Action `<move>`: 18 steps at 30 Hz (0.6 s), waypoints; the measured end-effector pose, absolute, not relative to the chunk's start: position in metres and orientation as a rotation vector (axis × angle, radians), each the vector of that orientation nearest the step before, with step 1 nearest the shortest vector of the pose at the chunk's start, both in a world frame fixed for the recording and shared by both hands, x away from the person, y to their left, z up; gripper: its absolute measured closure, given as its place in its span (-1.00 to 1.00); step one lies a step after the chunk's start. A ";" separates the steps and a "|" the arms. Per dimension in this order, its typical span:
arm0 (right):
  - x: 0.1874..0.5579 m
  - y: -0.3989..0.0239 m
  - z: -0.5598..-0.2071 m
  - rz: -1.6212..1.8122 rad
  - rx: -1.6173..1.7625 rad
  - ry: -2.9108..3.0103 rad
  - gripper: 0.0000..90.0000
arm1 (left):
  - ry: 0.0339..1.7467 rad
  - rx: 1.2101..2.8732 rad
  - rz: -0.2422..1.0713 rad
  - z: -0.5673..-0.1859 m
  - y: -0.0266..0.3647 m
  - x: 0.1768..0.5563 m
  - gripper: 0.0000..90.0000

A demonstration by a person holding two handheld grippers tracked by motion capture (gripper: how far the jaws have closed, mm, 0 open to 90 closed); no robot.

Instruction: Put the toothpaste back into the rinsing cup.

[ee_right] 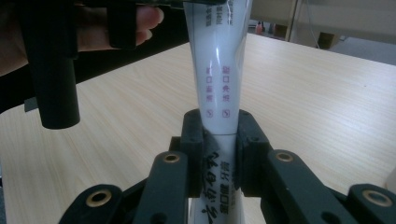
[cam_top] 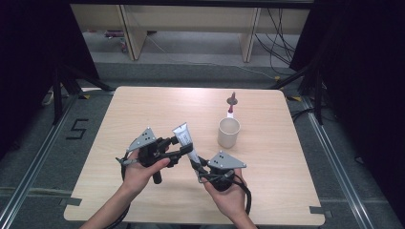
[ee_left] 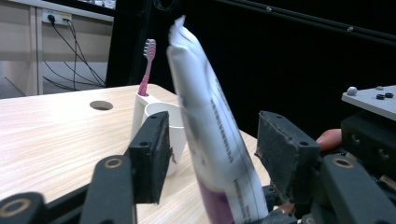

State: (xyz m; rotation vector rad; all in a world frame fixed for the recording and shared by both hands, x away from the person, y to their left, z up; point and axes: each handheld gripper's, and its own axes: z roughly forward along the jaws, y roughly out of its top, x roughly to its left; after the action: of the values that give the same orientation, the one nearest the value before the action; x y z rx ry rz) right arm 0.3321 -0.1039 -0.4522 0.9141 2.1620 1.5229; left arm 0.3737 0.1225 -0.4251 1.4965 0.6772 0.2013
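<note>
1. High view: the right gripper (cam_top: pixel 199 168) clamps the lower end of a white toothpaste tube (cam_top: pixel 186 142), holding it up off the wooden table (cam_top: pixel 143 105). The tube slants up and away from that gripper, its crimped end uppermost, and runs between the jaws of the left gripper (cam_top: pixel 184 151). Beyond the right gripper stands a cream cup (cam_top: pixel 229 132), well apart. A toothbrush (cam_top: pixel 231 104) rises from a holder at the cup's far side. Nothing lies between the grippers and the cup.

2. Left gripper view: jaws partly open, one pad (ee_left: pixel 150 156) on each side of the tube (ee_left: pixel 210 140), with a gap visible at both sides, so no grip. The tube blocks part of the cup (ee_left: pixel 164 122) behind it. Pink toothbrush (ee_left: pixel 146 65) upright, bristles on top. A round hole (ee_left: pixel 100 105) in the tabletop lies beyond the cup. The small print on the tube is blurred, unreadable.

3. Right gripper view: both pads press the tube (ee_right: pixel 217 79) narrow. Black Chinese characters run along the tube below the pads, pink ones above; I cannot read them reliably. Upper left, the other hand (ee_right: pixel 93 32) and its black gripper handle (ee_right: pixel 53 70).
</note>
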 end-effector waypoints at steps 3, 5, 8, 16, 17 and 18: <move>0.333 -0.101 -0.451 1.536 0.897 2.161 0.70 | 0.670 1.498 0.207 -0.423 0.119 0.375 0.13; 0.332 -0.101 -0.449 1.524 0.888 2.150 0.70 | 0.678 1.490 0.195 -0.422 0.119 0.377 0.27; 0.331 -0.101 -0.447 1.516 0.914 2.148 0.70 | 0.675 1.478 0.178 -0.420 0.118 0.378 0.34; 0.334 -0.099 -0.440 1.459 0.862 2.136 0.64 | 0.560 1.545 0.265 -0.402 0.105 0.366 0.61; 0.334 -0.099 -0.438 1.455 0.860 2.128 0.62 | 0.539 1.558 0.283 -0.399 0.104 0.366 0.63; 0.333 -0.099 -0.435 1.454 0.868 2.145 0.59 | 0.517 1.572 0.301 -0.397 0.103 0.365 0.64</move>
State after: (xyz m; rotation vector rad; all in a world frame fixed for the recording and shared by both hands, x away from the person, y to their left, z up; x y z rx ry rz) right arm 0.3335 -0.0989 -0.4354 0.8682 2.1446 1.4539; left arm 0.3652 0.1027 -0.3967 1.5717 0.5166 0.3005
